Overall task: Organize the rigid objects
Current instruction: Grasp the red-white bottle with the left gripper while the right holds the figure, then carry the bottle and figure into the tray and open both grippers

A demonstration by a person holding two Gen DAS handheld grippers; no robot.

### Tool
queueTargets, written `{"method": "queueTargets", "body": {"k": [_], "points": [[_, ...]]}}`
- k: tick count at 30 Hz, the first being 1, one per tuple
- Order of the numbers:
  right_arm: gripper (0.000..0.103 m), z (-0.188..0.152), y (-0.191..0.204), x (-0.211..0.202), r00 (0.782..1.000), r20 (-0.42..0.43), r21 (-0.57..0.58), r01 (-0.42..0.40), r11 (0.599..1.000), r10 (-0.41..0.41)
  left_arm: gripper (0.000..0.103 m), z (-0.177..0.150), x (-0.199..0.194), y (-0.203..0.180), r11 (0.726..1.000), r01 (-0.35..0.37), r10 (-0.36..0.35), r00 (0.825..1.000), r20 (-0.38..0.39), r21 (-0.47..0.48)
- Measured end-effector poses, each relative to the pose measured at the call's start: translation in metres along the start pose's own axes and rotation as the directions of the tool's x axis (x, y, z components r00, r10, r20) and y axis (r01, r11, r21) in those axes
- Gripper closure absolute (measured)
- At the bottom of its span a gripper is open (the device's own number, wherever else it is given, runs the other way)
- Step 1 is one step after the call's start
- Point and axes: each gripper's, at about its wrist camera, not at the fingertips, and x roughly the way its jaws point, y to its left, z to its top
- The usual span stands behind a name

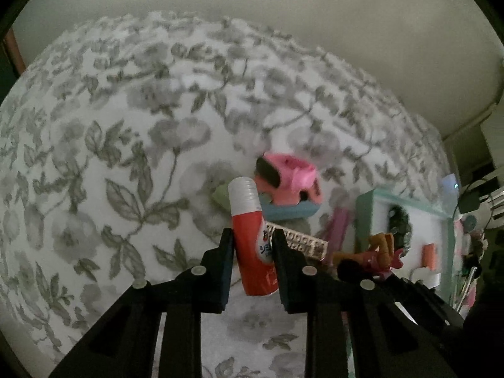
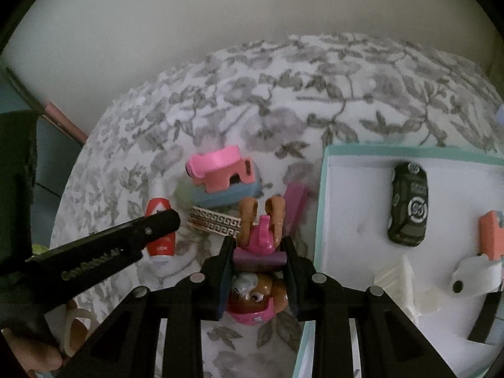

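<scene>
Over the floral cloth, left gripper is clamping the red glue tube; right gripper is pinching the pink toy figure, both beside the teal-rimmed box. Best carrying each clear over the rim before letting go. Only the right wrist is showing the box's contents plainly, toy car included.

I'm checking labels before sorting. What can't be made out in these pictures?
- Glue stick label, left wrist view: covered by a finger.
- Dog figure body, right wrist view: hidden behind the right gripper.
- Box contents, right wrist view: cut off at the frame's right edge.
</scene>
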Motion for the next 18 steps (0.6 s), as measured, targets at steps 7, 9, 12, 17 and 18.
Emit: {"method": "queueTargets", "body": {"k": [7, 9, 12, 17, 18], "points": [[0.072, 0.010, 0.000, -0.031, 0.996, 0.082, 0.009, -0.018, 1.000, 0.017, 0.078, 0.007, -0.043, 0.001, 1.000, 0.017, -0.018, 0.995, 0.101, 0.020], [0.072, 0.011, -0.003, -0.038, 0.995, 0.097, 0.016, -0.008, 1.000, 0.006, 0.078, 0.007, -0.051, -0.002, 0.999, 0.025, -0.028, 0.992, 0.119, 0.028], [0.072, 0.011, -0.011, -0.046, 0.994, 0.112, 0.033, -0.001, 0.999, -0.002, 0.078, 0.007, -0.059, -0.010, 0.999, 0.032, -0.037, 0.990, 0.136, 0.042], [0.072, 0.011, -0.033, -0.058, 0.991, 0.129, 0.082, 0.025, 0.996, -0.036, 0.078, 0.003, -0.062, -0.029, 0.996, 0.045, -0.056, 0.989, 0.137, 0.082], [0.072, 0.011, -0.038, -0.062, 0.990, 0.134, 0.093, 0.040, 0.995, -0.052, 0.078, 0.001, -0.063, -0.036, 0.994, 0.053, -0.065, 0.989, 0.134, 0.095]]}}
